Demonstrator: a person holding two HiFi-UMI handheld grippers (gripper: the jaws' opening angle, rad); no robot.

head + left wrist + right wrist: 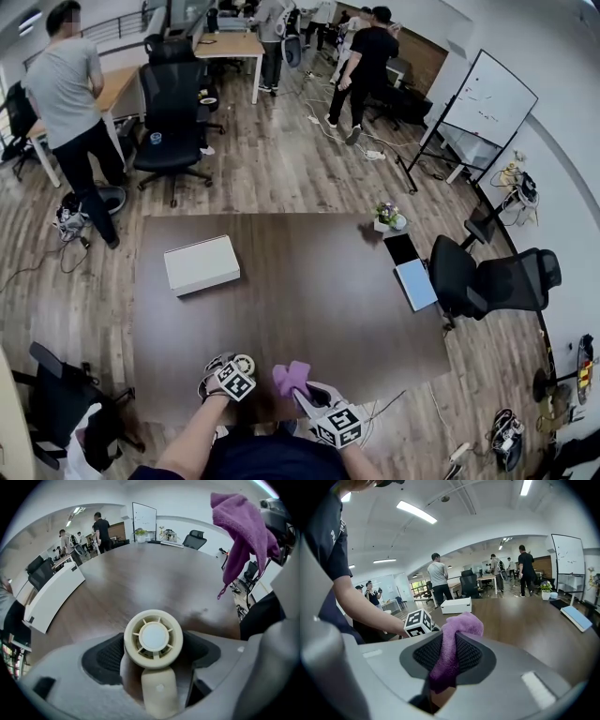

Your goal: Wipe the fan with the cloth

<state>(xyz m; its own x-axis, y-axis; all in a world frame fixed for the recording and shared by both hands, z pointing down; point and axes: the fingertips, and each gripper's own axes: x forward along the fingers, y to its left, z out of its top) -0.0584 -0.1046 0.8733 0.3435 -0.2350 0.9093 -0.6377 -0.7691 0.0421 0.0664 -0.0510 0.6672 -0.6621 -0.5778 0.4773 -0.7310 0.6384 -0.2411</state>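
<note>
A small cream hand fan (153, 639) with a round grille sits between the jaws of my left gripper (154, 656), which is shut on its handle; in the head view the fan (242, 363) is at the near edge of the brown table (300, 281), under the left gripper (232, 379). A purple cloth (450, 653) is pinched in my right gripper (446, 660) and bunches above the pads. In the head view the cloth (292, 377) hangs just right of the fan, held by the right gripper (314, 398). The left gripper view shows the cloth (241, 534) hanging at upper right, apart from the fan.
A white box (202, 264) lies on the table's left half. At the far right are a potted plant (388, 217), a black tablet (402, 248) and a light blue notebook (415, 284). Office chairs (497, 281) flank the table. Several people stand in the back of the room.
</note>
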